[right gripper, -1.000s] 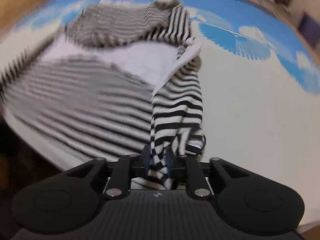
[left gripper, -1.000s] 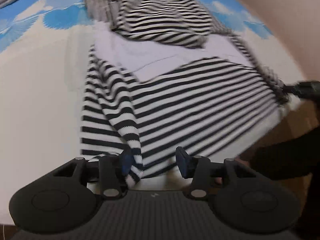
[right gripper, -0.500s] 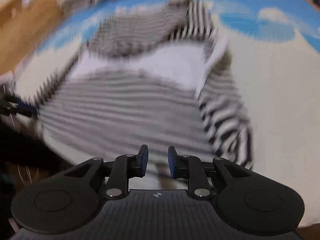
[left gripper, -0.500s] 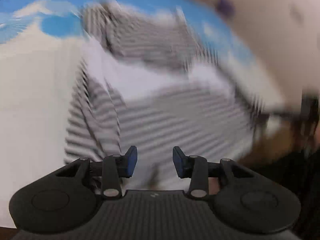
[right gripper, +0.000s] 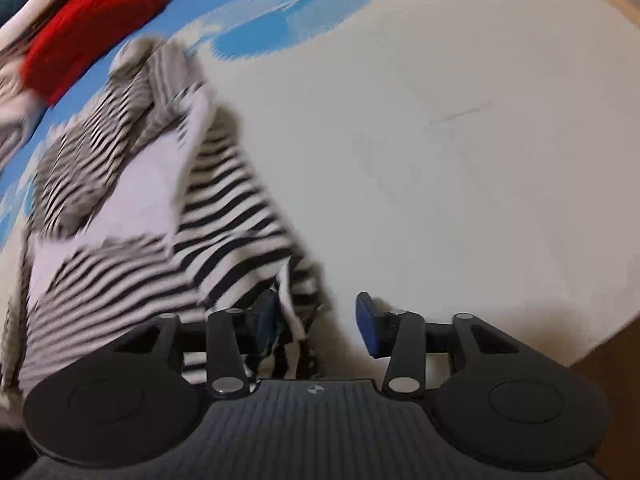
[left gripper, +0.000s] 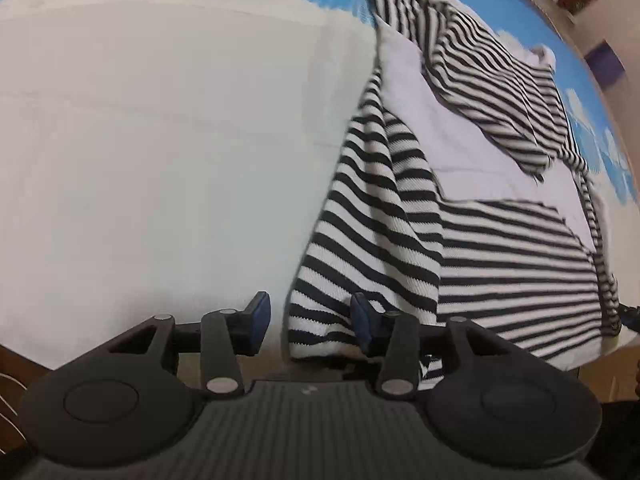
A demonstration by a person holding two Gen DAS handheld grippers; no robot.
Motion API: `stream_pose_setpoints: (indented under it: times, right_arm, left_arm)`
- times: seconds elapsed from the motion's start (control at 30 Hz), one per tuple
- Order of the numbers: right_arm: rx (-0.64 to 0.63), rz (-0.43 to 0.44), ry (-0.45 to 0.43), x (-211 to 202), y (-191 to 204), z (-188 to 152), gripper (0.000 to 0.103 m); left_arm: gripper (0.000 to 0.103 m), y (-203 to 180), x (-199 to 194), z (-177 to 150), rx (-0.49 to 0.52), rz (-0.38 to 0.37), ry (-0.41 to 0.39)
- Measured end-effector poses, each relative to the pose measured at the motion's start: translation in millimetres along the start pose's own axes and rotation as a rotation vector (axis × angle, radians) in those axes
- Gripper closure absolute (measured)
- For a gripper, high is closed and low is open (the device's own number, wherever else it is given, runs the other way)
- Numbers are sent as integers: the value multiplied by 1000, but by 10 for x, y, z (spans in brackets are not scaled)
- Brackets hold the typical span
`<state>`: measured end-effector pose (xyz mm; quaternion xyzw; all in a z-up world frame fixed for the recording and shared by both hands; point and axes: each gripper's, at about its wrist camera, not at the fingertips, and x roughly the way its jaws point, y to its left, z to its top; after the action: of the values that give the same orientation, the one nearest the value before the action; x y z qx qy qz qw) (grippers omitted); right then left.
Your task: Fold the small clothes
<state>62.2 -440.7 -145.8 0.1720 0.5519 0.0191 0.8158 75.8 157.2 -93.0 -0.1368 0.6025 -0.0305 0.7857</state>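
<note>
A black-and-white striped sweater (left gripper: 512, 264) with a white chest panel lies flat on the bed, its hood folded down at the top. In the left wrist view one sleeve (left gripper: 372, 220) runs down its left edge. The cuff of that sleeve lies between the blue pads of my left gripper (left gripper: 310, 316), whose jaws are opening and do not press on it. In the right wrist view the sweater (right gripper: 112, 288) is blurred. Its other sleeve (right gripper: 232, 208) ends in a bunched cuff beside the left pad of my right gripper (right gripper: 316, 320), whose jaws are opening with the cuff loose between them.
The bed sheet (left gripper: 160, 140) is white with blue cloud shapes towards the far side, and spreads wide beside each sleeve (right gripper: 440, 160). A red garment (right gripper: 92, 20) lies in a heap at the far left. The bed's edge and brown floor (right gripper: 608, 360) show at the lower right.
Both views have swung outward, each towards its own sleeve. The right gripper, shut on the sleeve cuff a second ago, now stands wide with the cuff loose. The left jaws stay apart.
</note>
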Motion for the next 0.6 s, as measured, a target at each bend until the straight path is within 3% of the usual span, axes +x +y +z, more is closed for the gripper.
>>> stream_pose_setpoints:
  times: [0.13, 0.2, 0.27, 0.6]
  right_arm:
    - [-186, 13, 53, 121, 343, -85, 51]
    - [-221, -8, 55, 142, 408, -108, 51]
    - [-218, -28, 49, 140, 399, -100, 49]
    - [-227, -66, 36, 132, 376, -127, 39]
  left_arm:
    - [49, -90, 40, -38, 50, -14, 19]
    - [47, -129, 92, -60, 75, -15, 28]
    - [42, -157, 80, -94, 104, -10, 32]
    - [41, -261, 160, -72, 138, -12, 44]
